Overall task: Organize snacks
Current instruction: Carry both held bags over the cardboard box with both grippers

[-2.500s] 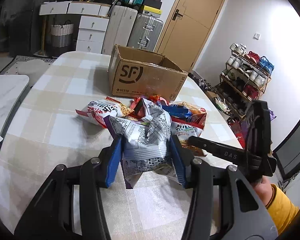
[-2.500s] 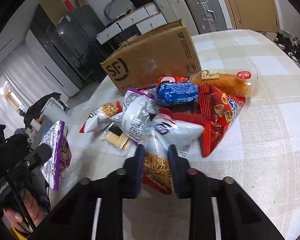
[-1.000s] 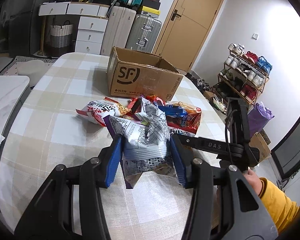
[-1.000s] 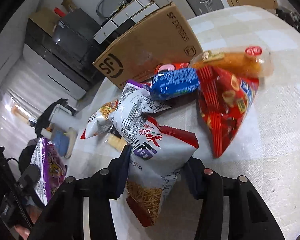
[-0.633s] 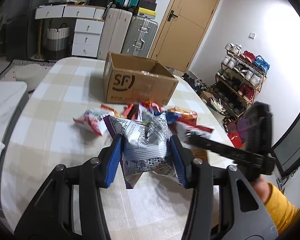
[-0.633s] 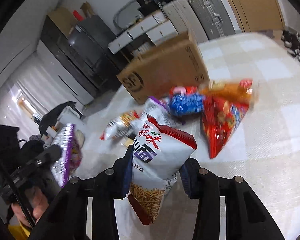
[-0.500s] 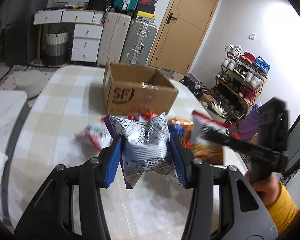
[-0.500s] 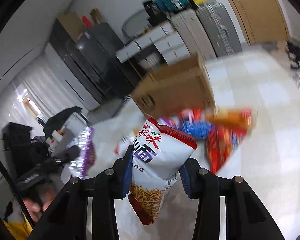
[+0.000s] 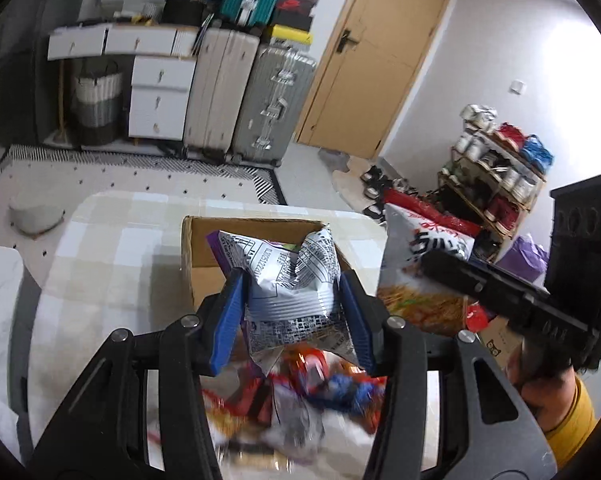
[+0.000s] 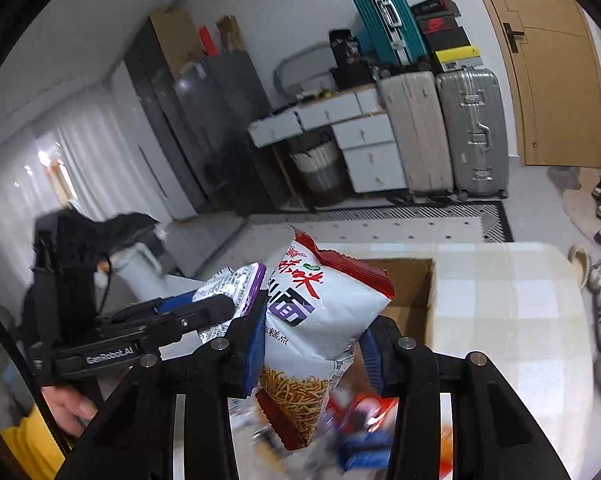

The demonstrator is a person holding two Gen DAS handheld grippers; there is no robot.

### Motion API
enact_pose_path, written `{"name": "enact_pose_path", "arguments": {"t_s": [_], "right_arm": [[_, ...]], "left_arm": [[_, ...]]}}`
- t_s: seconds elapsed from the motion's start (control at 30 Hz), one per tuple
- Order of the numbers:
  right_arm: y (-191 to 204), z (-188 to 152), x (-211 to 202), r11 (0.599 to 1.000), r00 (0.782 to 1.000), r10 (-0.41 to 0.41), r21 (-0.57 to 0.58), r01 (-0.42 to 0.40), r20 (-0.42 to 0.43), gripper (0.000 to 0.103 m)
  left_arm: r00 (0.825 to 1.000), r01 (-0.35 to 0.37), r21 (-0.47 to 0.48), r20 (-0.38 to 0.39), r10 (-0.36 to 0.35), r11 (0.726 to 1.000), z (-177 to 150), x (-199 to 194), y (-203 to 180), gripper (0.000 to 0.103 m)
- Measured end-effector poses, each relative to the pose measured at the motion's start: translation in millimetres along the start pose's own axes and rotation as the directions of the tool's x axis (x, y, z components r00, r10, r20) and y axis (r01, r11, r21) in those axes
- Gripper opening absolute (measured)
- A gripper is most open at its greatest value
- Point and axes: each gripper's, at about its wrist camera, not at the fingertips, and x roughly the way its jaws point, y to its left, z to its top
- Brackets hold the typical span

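Observation:
My left gripper [image 9: 290, 316] is shut on a silver and purple snack bag [image 9: 290, 276], held up over the near side of the open cardboard box [image 9: 198, 256]. My right gripper [image 10: 310, 356] is shut on a white and red noodle-snack bag [image 10: 316, 320], held up in front of the same box [image 10: 410, 284]. In the left wrist view the right gripper [image 9: 432, 268] and its bag [image 9: 424, 264] are just to the right. In the right wrist view the left gripper [image 10: 220, 304] and its bag [image 10: 236, 284] are just to the left.
The remaining snack bags [image 9: 312, 392] lie blurred on the checked table [image 9: 100, 280] below both grippers; they also show in the right wrist view [image 10: 364, 428]. Suitcases [image 9: 272, 108], white drawers [image 9: 158, 96] and a shoe rack [image 9: 496, 176] stand beyond the table.
Both grippers have lifted their bags off the table and moved forward, up to the cardboard box. The snack pile now lies below and behind them.

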Motion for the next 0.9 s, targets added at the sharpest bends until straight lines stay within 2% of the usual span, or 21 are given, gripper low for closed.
{"name": "enact_pose_path", "arguments": {"t_s": [0.13, 0.23, 0.3, 0.4, 0.63, 0.9], "right_arm": [[-14.6, 20.7, 54.7, 0.997, 0.996, -0.073, -0.019, 0.072, -0.055, 0.041], [-25.6, 27.8, 91.7, 0.989, 0.986, -0.138, -0.061, 0.133, -0.096, 0.041], [-34.4, 26.8, 111.1, 0.987, 0.98, -0.154, -0.068, 0.147, -0.128, 0.041], [-40.5, 27.1, 135.1, 0.982, 0.969, -0.175, -0.095, 0.161, -0.173, 0.041], [-50.5, 27.1, 165.4, 0.97, 0.952, -0.22, -0.154, 0.19, -0.21, 0.041], [-50.1, 13.9, 165.0, 0.965, 0.942, -0.237, -0.171, 0.2, -0.236, 0.041]], "left_arm": [[0.997, -0.019, -0.018, -0.079, 0.018, 1.0, 27.6, 56.6, 10.4, 0.045], [0.992, -0.027, -0.054, -0.128, 0.02, 0.998, 34.3, 92.9, 20.0, 0.045], [0.985, -0.03, -0.084, -0.172, 0.015, 0.996, 37.1, 115.6, 28.6, 0.045], [0.981, -0.045, -0.074, -0.193, 0.03, 0.996, 37.5, 134.5, 33.2, 0.045], [0.971, -0.076, -0.082, -0.235, 0.055, 0.994, 33.1, 166.9, 46.2, 0.045], [0.967, -0.091, -0.073, -0.243, 0.071, 0.993, 21.3, 175.5, 48.4, 0.045]]}}
